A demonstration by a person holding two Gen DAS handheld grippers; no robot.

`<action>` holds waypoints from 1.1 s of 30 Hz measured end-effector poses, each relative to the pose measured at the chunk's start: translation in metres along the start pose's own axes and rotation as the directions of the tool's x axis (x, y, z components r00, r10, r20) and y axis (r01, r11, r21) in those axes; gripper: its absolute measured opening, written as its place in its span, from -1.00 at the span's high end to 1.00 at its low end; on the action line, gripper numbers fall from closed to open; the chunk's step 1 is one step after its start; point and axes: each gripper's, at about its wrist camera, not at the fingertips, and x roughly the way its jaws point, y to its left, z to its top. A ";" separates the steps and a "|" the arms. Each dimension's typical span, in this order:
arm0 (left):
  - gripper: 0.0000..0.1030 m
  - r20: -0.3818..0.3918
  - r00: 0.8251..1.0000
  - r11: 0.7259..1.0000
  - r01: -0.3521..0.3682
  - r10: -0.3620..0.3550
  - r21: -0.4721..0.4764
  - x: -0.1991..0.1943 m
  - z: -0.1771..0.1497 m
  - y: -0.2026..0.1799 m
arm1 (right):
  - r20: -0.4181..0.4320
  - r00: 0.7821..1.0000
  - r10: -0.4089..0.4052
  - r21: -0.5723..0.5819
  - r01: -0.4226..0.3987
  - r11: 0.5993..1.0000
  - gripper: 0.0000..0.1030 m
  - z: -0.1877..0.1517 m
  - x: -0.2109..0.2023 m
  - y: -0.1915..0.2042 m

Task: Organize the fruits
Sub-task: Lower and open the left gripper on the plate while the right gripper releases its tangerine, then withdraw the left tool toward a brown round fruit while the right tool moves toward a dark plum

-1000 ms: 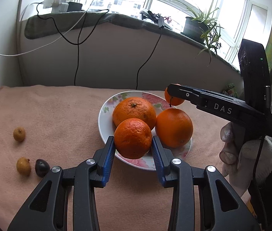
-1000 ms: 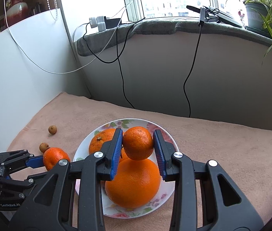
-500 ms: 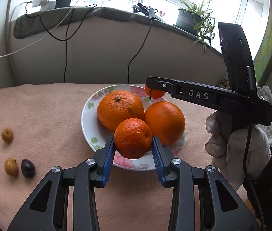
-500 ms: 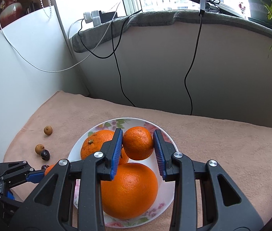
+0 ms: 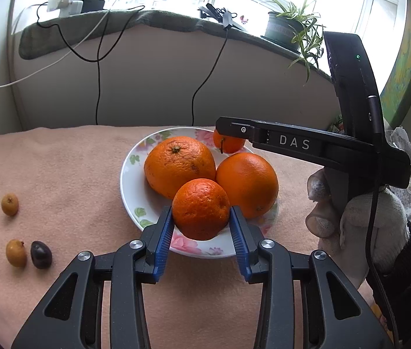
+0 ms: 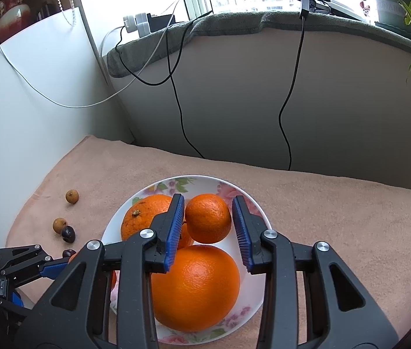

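Observation:
A floral white plate (image 5: pixel 131 186) holds two large oranges (image 5: pixel 179 166) (image 5: pixel 247 184). My left gripper (image 5: pixel 201 225) is shut on a tangerine (image 5: pixel 201 208) over the plate's near rim. My right gripper (image 6: pixel 208 221) has its pads a little apart from another small tangerine (image 6: pixel 207 218), which sits at the far side of the plate (image 6: pixel 252 203); it looks just open. In the left wrist view the right gripper (image 5: pixel 228 129) hangs over that tangerine (image 5: pixel 228 143).
Two small yellow-brown fruits (image 5: pixel 10 203) (image 5: pixel 15 252) and a dark one (image 5: pixel 41 254) lie on the pink cloth (image 5: pixel 60 174) left of the plate. Cables hang down the back wall. A potted plant (image 5: pixel 286 26) stands on the sill.
My right gripper's jaws have parted slightly and its tangerine now rests on the plate. My left gripper has carried its tangerine a bit further over the plate's near rim.

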 end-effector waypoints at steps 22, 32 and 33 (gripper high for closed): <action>-0.52 0.045 0.997 0.997 -0.070 0.068 0.035 -0.011 0.003 -0.006 | 0.059 0.998 -0.026 0.004 0.026 1.000 -0.83 0.000 -0.018 0.010; -0.52 0.054 0.995 0.996 -0.080 0.078 0.033 -0.021 -0.002 -0.002 | 0.080 0.996 -0.034 0.007 0.033 0.999 -0.84 -0.002 -0.031 0.019; -0.52 0.055 0.995 0.996 -0.080 0.078 0.032 -0.022 -0.002 -0.001 | 0.082 0.996 -0.031 0.009 0.030 0.999 -0.84 -0.003 -0.032 0.020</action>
